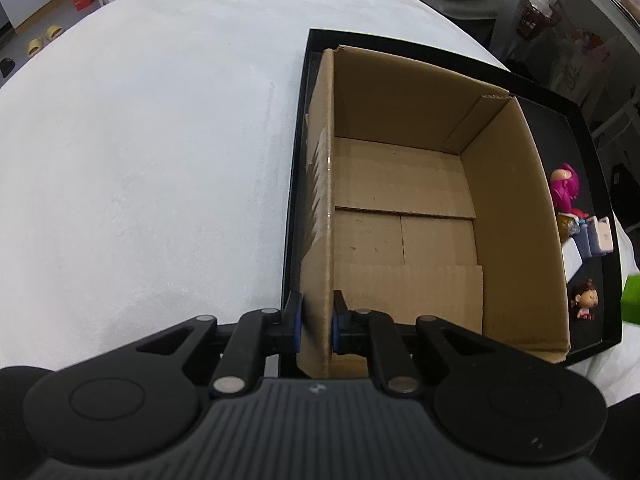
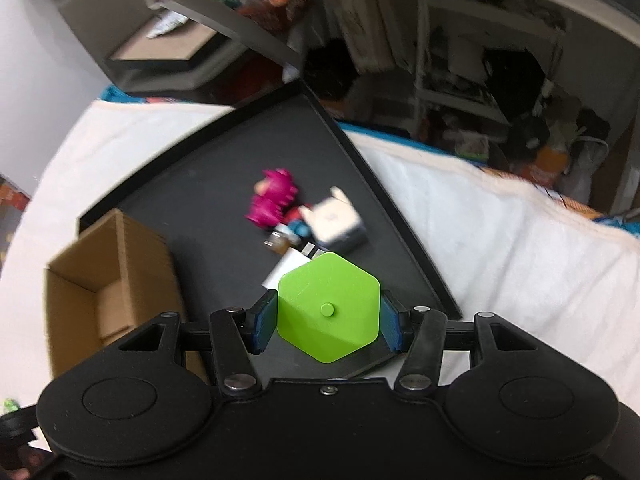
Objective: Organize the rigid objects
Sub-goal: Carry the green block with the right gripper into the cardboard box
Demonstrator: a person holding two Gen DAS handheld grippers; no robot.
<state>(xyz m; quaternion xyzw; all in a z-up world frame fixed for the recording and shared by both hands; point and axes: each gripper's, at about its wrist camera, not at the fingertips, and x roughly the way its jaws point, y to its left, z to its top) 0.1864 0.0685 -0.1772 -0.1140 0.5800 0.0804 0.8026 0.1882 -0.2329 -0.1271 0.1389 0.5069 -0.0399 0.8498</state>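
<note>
An empty cardboard box (image 1: 404, 208) stands in a black tray (image 1: 576, 140) on a white cloth. My left gripper (image 1: 316, 320) is shut on the box's left wall near its front corner. In the right wrist view my right gripper (image 2: 329, 316) is shut on a green hexagonal block (image 2: 329, 306), held above the tray (image 2: 224, 168). Beyond it lie a pink toy (image 2: 272, 200), a white cube (image 2: 336, 224) and a small bottle (image 2: 278, 242). The box (image 2: 108, 264) sits left of the block. In the left wrist view the pink toy (image 1: 565, 186) and a small doll figure (image 1: 586, 300) lie right of the box.
White cloth (image 1: 140, 160) covers the table left of the tray. A white card (image 2: 290, 268) lies under the green block's far edge. Shelves and clutter (image 2: 500, 60) stand beyond the table's far edge. A green edge (image 1: 632, 300) shows at the left wrist view's right border.
</note>
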